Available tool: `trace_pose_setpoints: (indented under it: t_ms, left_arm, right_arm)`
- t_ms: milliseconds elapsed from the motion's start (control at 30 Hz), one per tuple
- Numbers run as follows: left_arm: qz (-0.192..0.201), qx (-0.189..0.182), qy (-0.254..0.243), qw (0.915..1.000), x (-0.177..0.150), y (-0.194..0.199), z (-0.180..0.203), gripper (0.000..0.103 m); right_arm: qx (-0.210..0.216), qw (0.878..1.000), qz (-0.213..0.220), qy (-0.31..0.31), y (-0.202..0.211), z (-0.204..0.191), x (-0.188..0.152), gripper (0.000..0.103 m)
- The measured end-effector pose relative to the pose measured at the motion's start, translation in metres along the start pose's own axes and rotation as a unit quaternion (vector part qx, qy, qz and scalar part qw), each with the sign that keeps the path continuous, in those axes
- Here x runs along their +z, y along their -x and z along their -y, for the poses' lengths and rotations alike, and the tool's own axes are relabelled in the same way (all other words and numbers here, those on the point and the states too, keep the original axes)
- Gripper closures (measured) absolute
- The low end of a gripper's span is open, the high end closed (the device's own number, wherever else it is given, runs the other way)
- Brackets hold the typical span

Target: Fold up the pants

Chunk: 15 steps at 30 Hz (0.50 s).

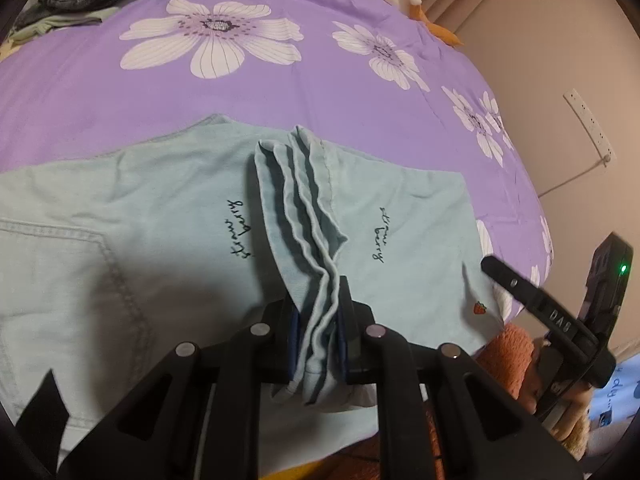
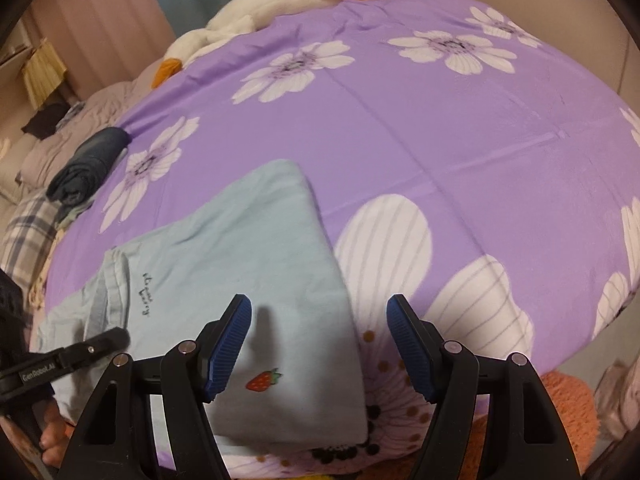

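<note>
Pale blue pants (image 1: 160, 208) with small "strawberry" script and a red strawberry patch lie flat on the purple flowered bedsheet (image 1: 320, 80). My left gripper (image 1: 320, 304) is shut on a bunched, pleated fold (image 1: 304, 208) at the middle of the pants, and cloth fills the space between its pads. My right gripper (image 2: 318, 308) is open just above the right edge of the pants (image 2: 248, 248), near the strawberry patch (image 2: 263, 380), with nothing gripped. Its left finger hangs over the cloth, its right finger over the sheet. Each wrist view shows the other gripper at its edge.
A dark rolled garment (image 2: 88, 168) lies at the far left of the bed, on plaid and pale cloths. A white plush duck (image 2: 272, 0) rests at the bed's far edge. An orange fluffy thing (image 2: 568, 408) sits below the near edge. A wall with a power strip (image 1: 588, 124) stands to the right.
</note>
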<state>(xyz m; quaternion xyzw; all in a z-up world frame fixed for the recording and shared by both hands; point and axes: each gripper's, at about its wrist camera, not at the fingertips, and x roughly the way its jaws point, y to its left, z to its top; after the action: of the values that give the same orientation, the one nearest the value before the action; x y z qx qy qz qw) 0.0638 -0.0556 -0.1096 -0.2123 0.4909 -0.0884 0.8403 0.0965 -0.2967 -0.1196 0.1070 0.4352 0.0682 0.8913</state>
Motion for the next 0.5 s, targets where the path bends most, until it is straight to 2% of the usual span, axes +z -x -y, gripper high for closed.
trace_pose_setpoints:
  t_ms: [133,300,500]
  left_arm:
    - [-0.014,0.007,0.004,0.9999,-0.004,-0.009,-0.008,0.085]
    - [-0.009,0.008,0.007,0.9999,-0.009,-0.008,-0.012,0.082]
    - [-0.008,0.004,0.019,0.9998,-0.016,-0.005,-0.014,0.08]
  right_arm:
    - [0.001,1.0,0.013,0.022,0.003,-0.01,0.002,0.031]
    - [-0.004,0.999,-0.022,0.035,-0.017,-0.018,-0.006,0.031]
    - [-0.038,0.997,-0.017,0.061,-0.024,-0.028,-0.014,0.031]
